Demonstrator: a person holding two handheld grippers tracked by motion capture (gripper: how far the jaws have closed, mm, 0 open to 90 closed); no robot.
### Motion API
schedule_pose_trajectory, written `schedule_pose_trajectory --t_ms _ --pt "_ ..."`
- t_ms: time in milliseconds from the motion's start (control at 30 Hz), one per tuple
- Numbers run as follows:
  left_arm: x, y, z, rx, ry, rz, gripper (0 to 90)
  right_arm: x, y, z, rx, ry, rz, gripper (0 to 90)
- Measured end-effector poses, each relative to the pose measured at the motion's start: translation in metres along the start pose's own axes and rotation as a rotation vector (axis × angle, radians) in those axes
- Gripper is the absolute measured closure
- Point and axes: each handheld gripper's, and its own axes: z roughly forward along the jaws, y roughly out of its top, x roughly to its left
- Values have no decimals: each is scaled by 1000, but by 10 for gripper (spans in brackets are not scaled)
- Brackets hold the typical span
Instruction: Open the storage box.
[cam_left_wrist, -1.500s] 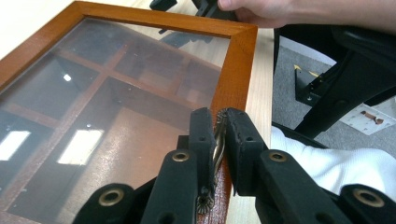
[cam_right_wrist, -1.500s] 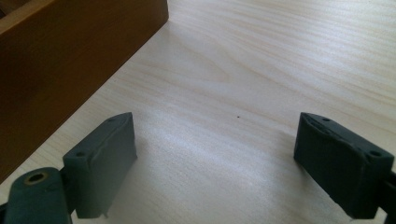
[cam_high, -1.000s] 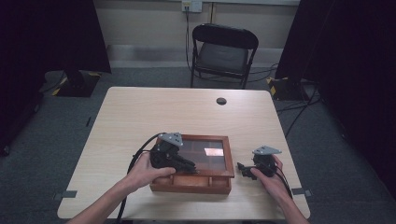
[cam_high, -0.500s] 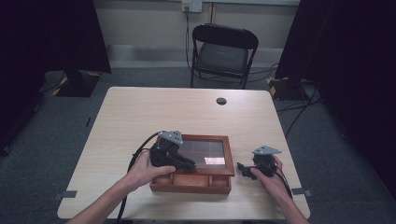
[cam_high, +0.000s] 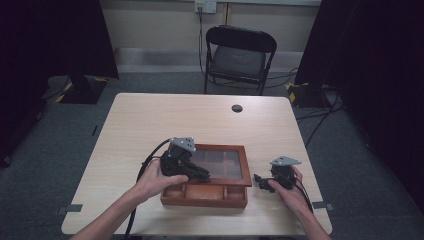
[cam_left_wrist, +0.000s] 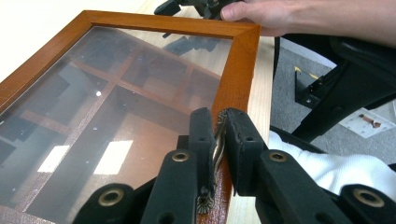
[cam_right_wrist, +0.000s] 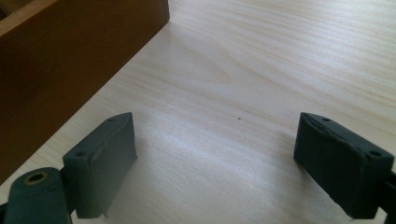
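The reddish-brown wooden box (cam_high: 205, 192) has a smooth, satin-varnished frame, and its hinged lid (cam_left_wrist: 116, 107) carries a glossy clear pane, glass or plastic, that mirrors the ceiling lights. A small ornate handle of dull brass-like metal (cam_left_wrist: 217, 140) sits on the lid's edge. The pale wood-grain worktop (cam_right_wrist: 261, 84) looks smooth with a soft sheen, and the black jaws appear matt, rubbery plastic.
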Motion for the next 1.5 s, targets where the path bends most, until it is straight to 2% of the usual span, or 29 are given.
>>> schedule_pose_trajectory --t_ms 167,200,867,1000,1267,1300,1400,1500 --pt "1 1 -2 3 -6 0 812 0 0 0 0 0 0 119" --pt "1 2 -2 16 -1 6 812 0 0 0 0 0 1 119" --pt "0 9 -6 -18 16 9 813 0 0 0 -1 2 0 119" --pt "0 11 -6 -3 21 14 813 0 0 0 -1 2 0 119" --pt "0 11 -6 -9 19 6 813 0 0 0 -1 2 0 119" --pt "0 12 -7 9 27 10 813 0 0 0 -1 1 -1 119" --pt "0 13 -7 -7 27 8 813 0 0 0 -1 2 -1 119" --pt "0 15 -8 -1 28 8 813 0 0 0 -1 1 0 119"
